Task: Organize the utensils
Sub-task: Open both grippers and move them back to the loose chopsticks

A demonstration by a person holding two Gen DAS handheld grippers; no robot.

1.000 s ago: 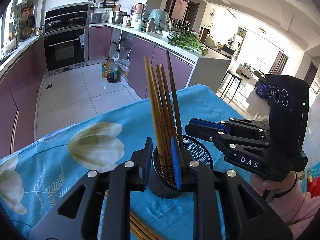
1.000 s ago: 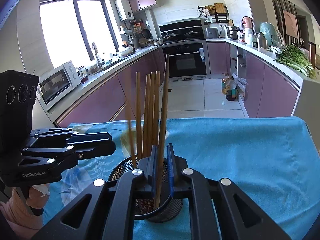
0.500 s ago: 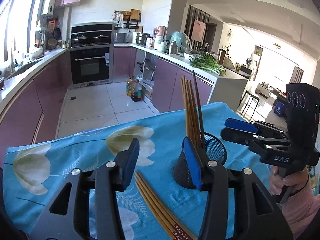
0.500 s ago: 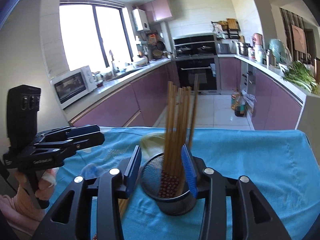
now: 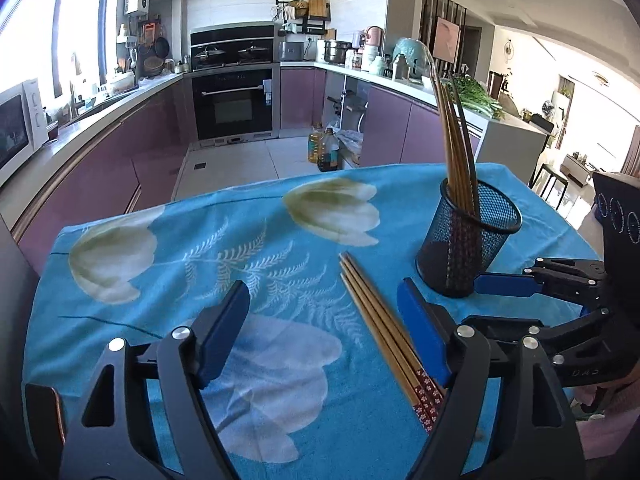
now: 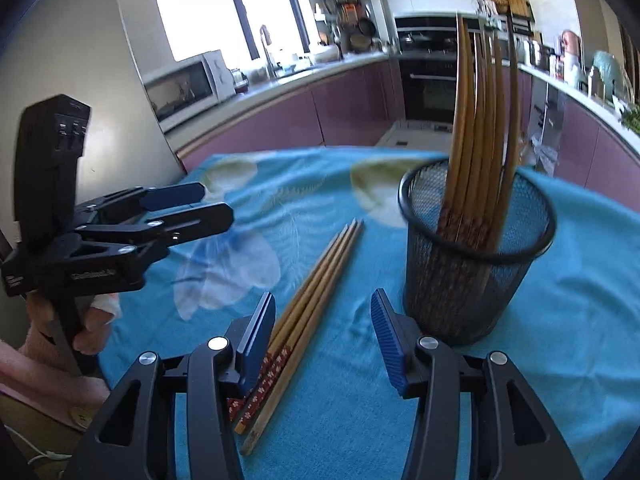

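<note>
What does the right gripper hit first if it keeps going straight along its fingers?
Probably the loose chopsticks on the blue cloth; they lie between the open right gripper fingers, nearer the left one. The mesh cup sits off to the right. Depth unclear.

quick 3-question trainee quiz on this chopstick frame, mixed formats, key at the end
1. True or false: every chopstick is already in the mesh cup.
2. Multiple choice: the loose chopsticks lie A) inside the cup, B) flat on the blue cloth beside the cup, C) clamped in the left hand-held gripper.
3. Fill in: the jaws of the right hand-held gripper are ____ and hold nothing.

Key: 1 false, a few chopsticks lie on the cloth. 2 B. 3 open; both grippers' jaws have just been opening, with nothing clamped between them.
</note>
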